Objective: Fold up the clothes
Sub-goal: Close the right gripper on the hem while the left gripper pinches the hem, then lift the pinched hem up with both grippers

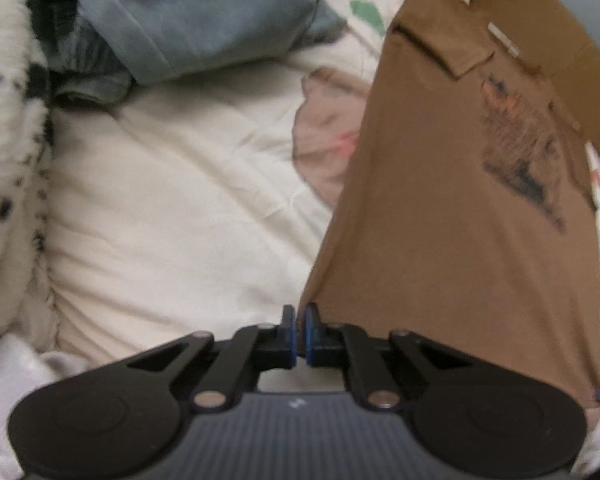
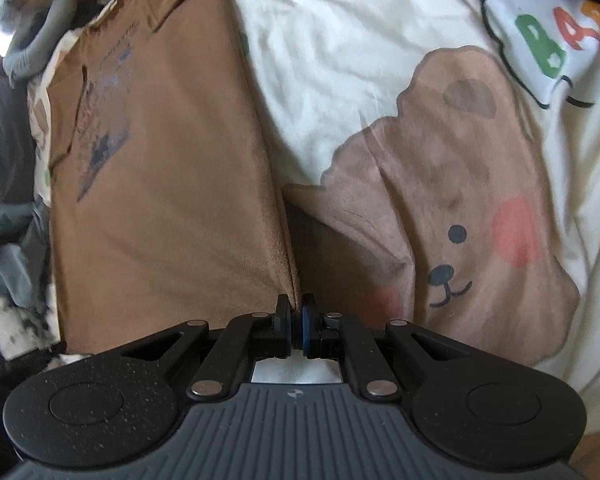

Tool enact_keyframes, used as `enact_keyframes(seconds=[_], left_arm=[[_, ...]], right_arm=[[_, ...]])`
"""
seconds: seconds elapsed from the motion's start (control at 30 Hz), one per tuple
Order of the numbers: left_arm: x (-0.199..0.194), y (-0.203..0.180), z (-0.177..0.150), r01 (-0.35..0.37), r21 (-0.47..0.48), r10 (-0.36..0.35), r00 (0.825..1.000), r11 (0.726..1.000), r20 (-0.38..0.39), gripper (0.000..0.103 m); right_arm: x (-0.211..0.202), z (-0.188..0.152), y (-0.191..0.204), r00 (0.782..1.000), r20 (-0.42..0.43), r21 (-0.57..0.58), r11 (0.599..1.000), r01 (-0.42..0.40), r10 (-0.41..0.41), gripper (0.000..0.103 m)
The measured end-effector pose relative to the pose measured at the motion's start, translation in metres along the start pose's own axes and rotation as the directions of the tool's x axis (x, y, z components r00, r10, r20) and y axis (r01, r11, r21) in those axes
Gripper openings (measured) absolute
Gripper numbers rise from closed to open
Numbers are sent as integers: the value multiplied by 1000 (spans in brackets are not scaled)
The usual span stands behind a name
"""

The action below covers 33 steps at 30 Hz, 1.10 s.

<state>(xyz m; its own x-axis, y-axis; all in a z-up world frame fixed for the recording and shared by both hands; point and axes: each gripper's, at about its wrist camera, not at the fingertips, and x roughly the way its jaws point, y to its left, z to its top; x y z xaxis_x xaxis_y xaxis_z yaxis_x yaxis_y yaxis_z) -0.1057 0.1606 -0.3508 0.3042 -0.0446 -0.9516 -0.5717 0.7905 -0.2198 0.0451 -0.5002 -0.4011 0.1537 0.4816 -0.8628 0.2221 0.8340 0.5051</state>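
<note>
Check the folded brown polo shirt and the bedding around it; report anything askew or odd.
Nothing stands out. The brown polo shirt lies as a long, straight-edged strip on the cream bear-print blanket. Left gripper and right gripper each pinch a bottom corner.

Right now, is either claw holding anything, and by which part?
Both hold the brown polo shirt at its bottom hem: the left claw on one corner, the right claw on the opposite corner.

Brown polo shirt [image 1: 440, 220] with a dark, faded chest print [image 1: 520, 148]; cream bedcover [image 2: 340, 60] printed with a tan bear [image 2: 460, 200], pink-cheeked, and green-and-orange lettering at 1 o'clock; grey-blue garment [image 1: 200, 12] at 11 o'clock; white, black-flecked fleece [image 1: 8, 140].
</note>
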Motion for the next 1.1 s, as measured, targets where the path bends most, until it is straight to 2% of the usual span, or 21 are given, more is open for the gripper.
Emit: enact_keyframes(seconds=[0.2,0.37,0.57,1.1], left_arm=[[-39,-16,-6,28,17,-28,1000,999,6,4],[-45,-25,0,47,35,-47,999,998,0,3],[-60,-37,-17,46,72,-45,999,996,-27,3],[-77,-28,-69,58,52,-53,994,997,-98,3]], right_arm=[[-31,-4,21,999,28,-38,999,-18,19,2],[-55,-8,26,999,51,-43,999,-10,12,2],[-78,-16,21,997,78,-40,999,22,-19,2],[-110,-67,7,996,77,-15,999,47,-45,2]])
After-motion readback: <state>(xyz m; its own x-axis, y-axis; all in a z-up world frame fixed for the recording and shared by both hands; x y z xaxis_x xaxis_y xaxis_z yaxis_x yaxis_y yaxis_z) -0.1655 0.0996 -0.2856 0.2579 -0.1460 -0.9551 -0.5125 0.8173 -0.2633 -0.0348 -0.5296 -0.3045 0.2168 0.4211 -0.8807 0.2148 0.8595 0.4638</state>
